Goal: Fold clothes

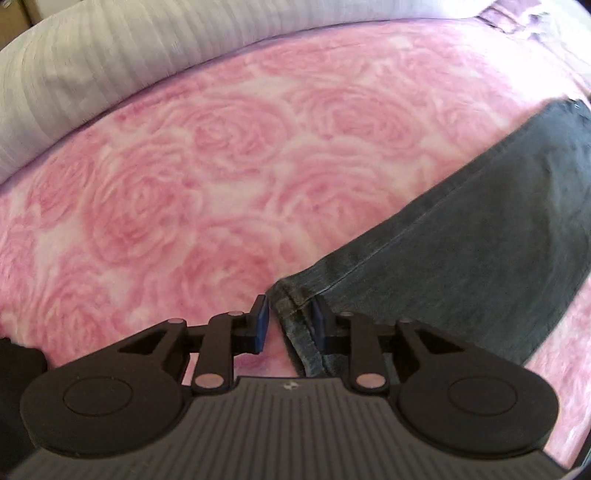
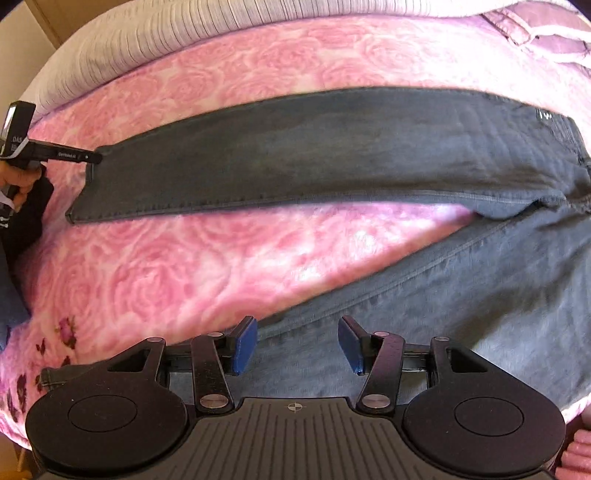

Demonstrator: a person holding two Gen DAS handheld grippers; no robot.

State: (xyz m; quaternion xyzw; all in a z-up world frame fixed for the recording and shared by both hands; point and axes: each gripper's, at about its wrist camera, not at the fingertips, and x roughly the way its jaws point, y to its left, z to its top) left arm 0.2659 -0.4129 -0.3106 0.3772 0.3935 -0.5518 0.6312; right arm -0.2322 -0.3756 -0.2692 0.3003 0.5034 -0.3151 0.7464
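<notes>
Dark grey jeans (image 2: pixel 295 155) lie spread on a pink rose-patterned blanket (image 2: pixel 184 266), the two legs parted in a V. In the left wrist view my left gripper (image 1: pixel 290 324) sits at the hem (image 1: pixel 295 325) of one leg. The hem's corner lies between the blue pads (image 1: pixel 260 325), with a gap of blanket showing beside the left pad. The right wrist view shows that same gripper (image 2: pixel 94 166) at the far leg's end, held by a hand (image 2: pixel 18 181). My right gripper (image 2: pixel 297 345) hovers open over the near leg (image 2: pixel 480 295), nothing pinched between its pads.
A white striped pillow (image 1: pixel 110 55) runs along the far edge of the blanket (image 1: pixel 184 166). A purple quilt (image 2: pixel 535 33) is bunched at the back right. The person's dark clothing (image 2: pixel 29 206) borders the bed on the left.
</notes>
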